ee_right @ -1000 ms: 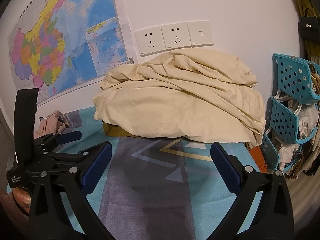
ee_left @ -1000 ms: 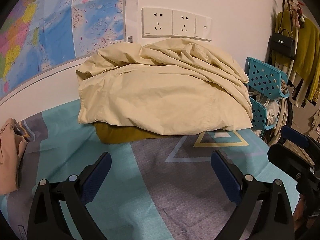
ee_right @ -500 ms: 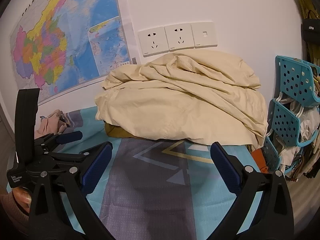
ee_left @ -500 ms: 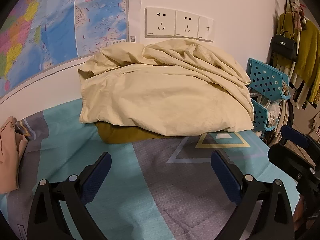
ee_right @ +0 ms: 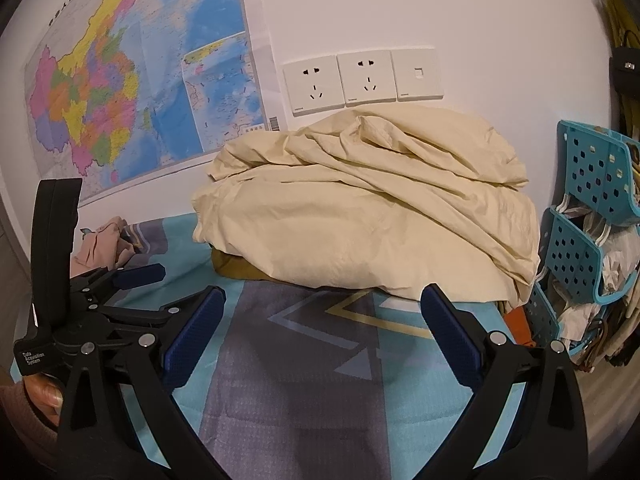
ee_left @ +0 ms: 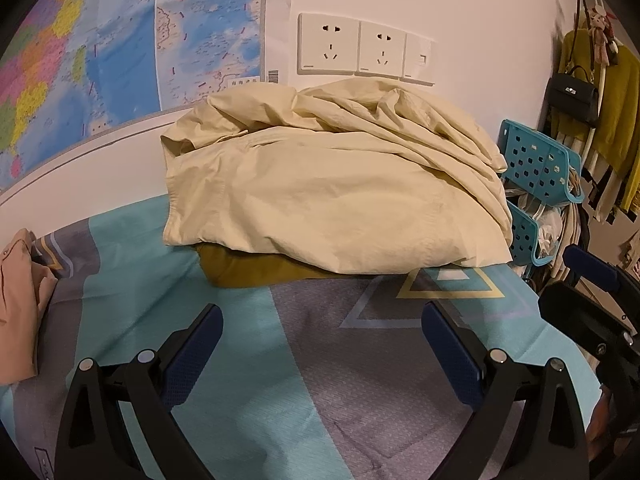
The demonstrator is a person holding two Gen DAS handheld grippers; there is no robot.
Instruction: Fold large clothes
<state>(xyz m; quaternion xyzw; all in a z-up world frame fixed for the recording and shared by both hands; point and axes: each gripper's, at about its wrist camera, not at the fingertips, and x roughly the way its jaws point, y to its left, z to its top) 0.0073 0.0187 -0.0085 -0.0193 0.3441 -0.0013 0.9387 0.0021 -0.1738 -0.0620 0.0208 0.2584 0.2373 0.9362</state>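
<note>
A large cream garment [ee_left: 328,188] lies folded in a rumpled heap against the wall, on top of a mustard-brown garment [ee_left: 256,270] that peeks out below it. The same cream garment [ee_right: 360,216] fills the middle of the right wrist view, the mustard garment [ee_right: 236,268] under its left edge. My left gripper [ee_left: 320,320] hovers open above the patterned bedsheet [ee_left: 248,360], short of the pile, holding nothing. My right gripper [ee_right: 322,304] is open too, empty, beside it. The left gripper [ee_right: 136,276] shows at the left of the right wrist view.
A pink garment [ee_left: 20,300] lies crumpled at the bed's left edge. A wall map [ee_right: 132,92] and sockets [ee_right: 360,76] are behind the pile. Blue perforated baskets [ee_right: 580,240] with hangers stand right of the bed. A black bag [ee_left: 572,98] and yellow clothes hang farther right.
Both grippers have drifted slightly closer to the pile and to the left; the pile itself has not moved. Both stay open.
</note>
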